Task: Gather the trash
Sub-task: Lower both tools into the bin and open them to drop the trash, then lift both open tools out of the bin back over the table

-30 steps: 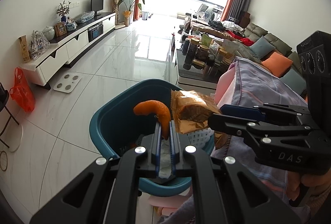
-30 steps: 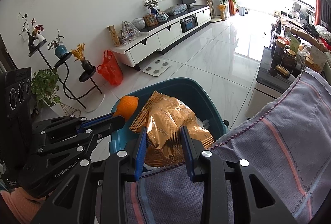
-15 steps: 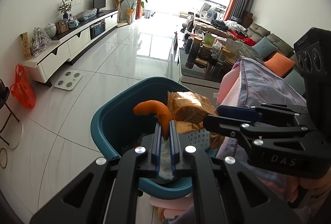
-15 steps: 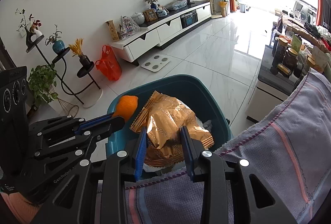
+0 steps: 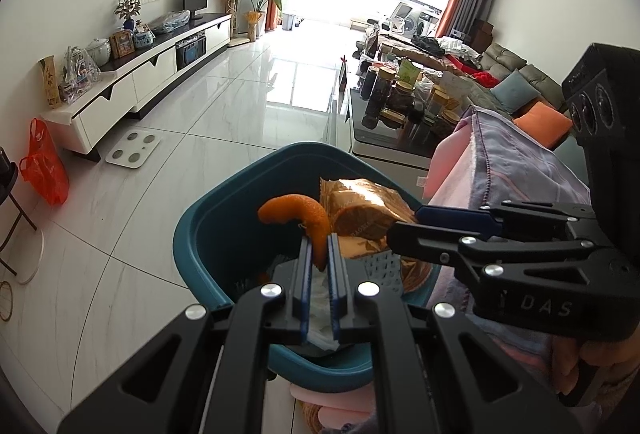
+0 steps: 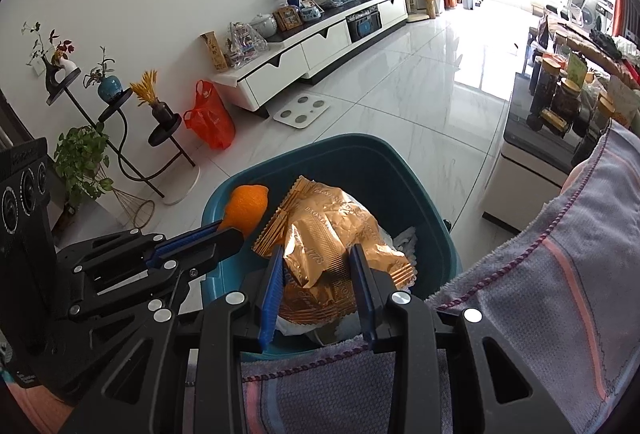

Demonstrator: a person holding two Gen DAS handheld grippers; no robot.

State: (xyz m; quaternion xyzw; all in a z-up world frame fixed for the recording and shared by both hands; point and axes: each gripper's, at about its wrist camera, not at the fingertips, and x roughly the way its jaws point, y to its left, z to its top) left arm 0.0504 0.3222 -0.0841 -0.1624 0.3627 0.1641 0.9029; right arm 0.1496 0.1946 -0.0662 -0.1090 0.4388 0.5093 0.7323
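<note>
Left gripper (image 5: 319, 254), jaws pinched on orange peel (image 5: 297, 214), and right gripper (image 6: 317, 276), jaws clamped on crumpled gold wrapper (image 6: 332, 234), both poised over teal bin (image 5: 208, 234) so release drops trash inside; white tissue (image 5: 320, 326) already in bin beside blanket-draped edge (image 6: 540, 294)

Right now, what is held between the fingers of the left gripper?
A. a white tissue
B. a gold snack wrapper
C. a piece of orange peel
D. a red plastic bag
C: the left gripper is shut on the curled orange peel over the teal bin; the gold wrapper is in the right gripper.
</note>
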